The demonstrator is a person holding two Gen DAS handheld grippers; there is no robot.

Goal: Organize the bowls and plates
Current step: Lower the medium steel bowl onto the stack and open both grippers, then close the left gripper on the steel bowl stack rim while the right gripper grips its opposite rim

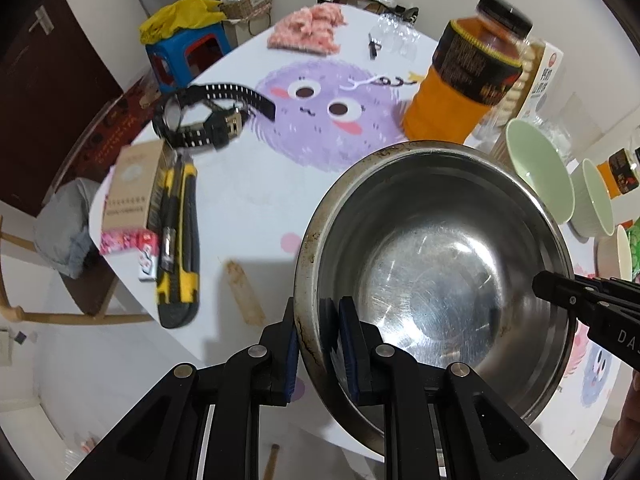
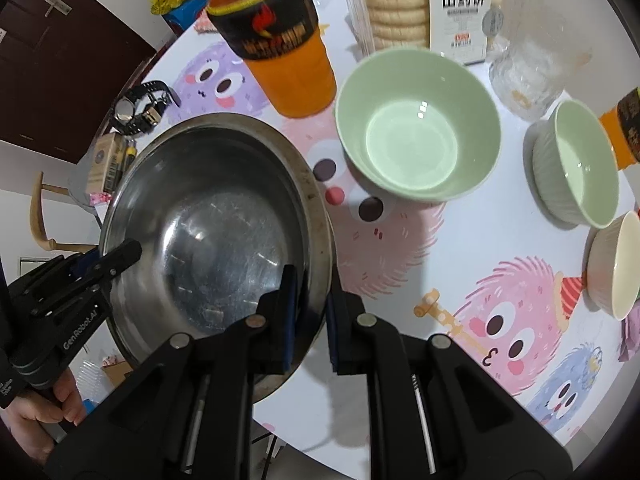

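A large steel bowl is held tilted above the table by both grippers; it also shows in the right wrist view. My left gripper is shut on its left rim. My right gripper is shut on its right rim and shows in the left wrist view too. A big green bowl stands just right of the steel bowl. A smaller green bowl and a cream bowl stand further right.
An orange drink bottle and a biscuit box stand behind the bowls. A watch, a yellow utility knife and a small carton lie at the table's left edge. A blue stool stands beyond.
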